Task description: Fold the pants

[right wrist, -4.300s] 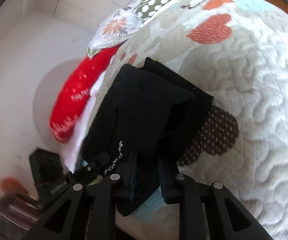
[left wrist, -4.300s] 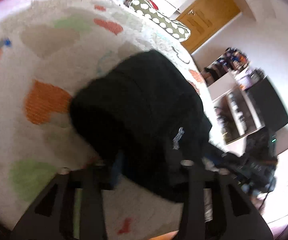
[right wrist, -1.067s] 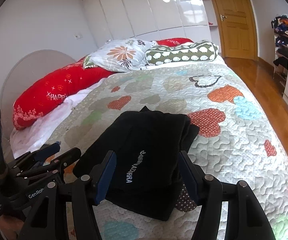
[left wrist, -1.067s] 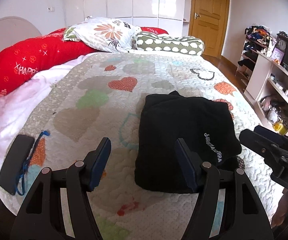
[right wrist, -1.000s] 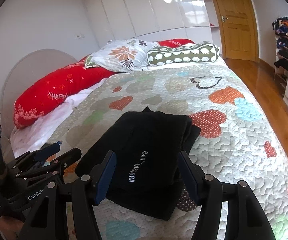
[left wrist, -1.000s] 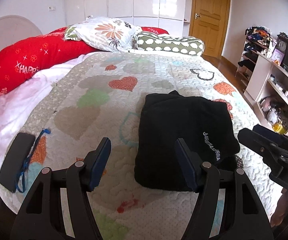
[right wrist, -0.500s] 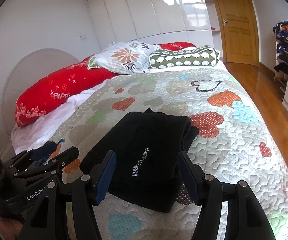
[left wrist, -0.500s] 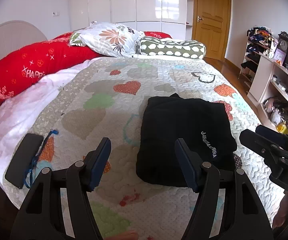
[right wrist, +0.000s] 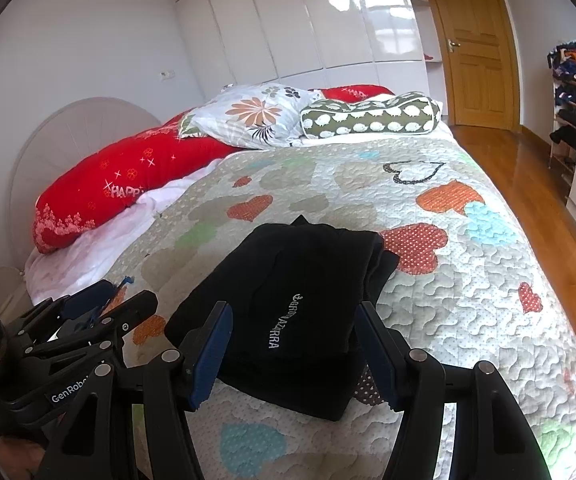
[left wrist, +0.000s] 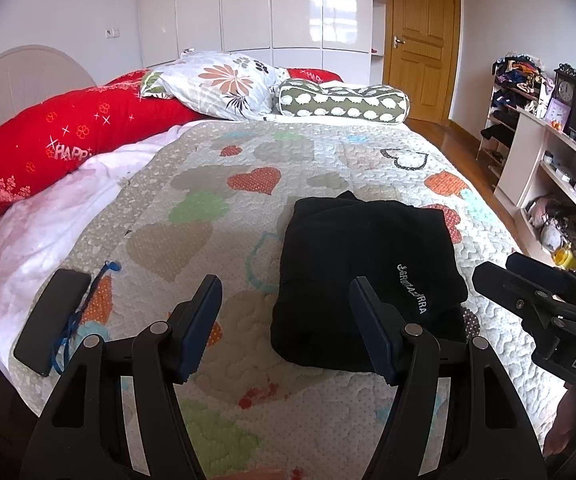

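Observation:
The black pants (left wrist: 363,264) lie folded into a compact rectangle on the heart-patterned quilt (left wrist: 208,216), with white lettering on top. They also show in the right wrist view (right wrist: 288,300). My left gripper (left wrist: 288,304) is open and empty, held above the quilt's near edge, short of the pants and to their left. My right gripper (right wrist: 291,332) is open and empty, held just short of the pants' near edge. Each gripper shows at the side of the other's view.
A black phone with a blue strap (left wrist: 52,320) lies at the quilt's near left corner. A red bolster (left wrist: 68,148), a floral pillow (left wrist: 224,84) and a spotted bolster (left wrist: 343,100) lie at the headboard end. Shelves and a TV (left wrist: 567,152) stand on the right.
Both grippers let go of the pants, opened, and pulled back and up from the bed. In the last second they drew back slightly more; the pants lie still.

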Available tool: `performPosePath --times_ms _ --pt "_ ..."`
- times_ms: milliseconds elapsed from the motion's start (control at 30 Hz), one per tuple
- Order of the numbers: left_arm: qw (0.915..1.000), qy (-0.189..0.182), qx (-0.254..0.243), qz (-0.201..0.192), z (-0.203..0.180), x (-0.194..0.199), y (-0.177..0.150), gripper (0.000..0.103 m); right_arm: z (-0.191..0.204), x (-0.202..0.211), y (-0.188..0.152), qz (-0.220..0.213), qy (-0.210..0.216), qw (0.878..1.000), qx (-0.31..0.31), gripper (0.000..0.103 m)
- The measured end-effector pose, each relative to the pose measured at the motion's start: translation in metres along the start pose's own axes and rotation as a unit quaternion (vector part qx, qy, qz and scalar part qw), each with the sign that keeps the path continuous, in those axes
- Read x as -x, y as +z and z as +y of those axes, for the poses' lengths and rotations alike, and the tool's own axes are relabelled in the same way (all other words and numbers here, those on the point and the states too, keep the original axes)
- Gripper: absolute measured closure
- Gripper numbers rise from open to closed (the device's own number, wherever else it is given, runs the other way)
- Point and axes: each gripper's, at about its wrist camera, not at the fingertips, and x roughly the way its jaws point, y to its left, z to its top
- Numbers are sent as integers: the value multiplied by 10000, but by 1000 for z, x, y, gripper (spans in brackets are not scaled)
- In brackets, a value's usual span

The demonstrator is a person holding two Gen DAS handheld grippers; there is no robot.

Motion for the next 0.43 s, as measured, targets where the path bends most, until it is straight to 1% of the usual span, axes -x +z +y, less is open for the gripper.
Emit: performPosePath --times_ms 267,433 --pt "10000 -29 33 -63 1 3 -3 36 0 1 -2 12 8 10000 -37 42" --pt "9997 -168 144 -76 5 6 -6 36 -3 2 -5 30 -18 10000 -60 42"
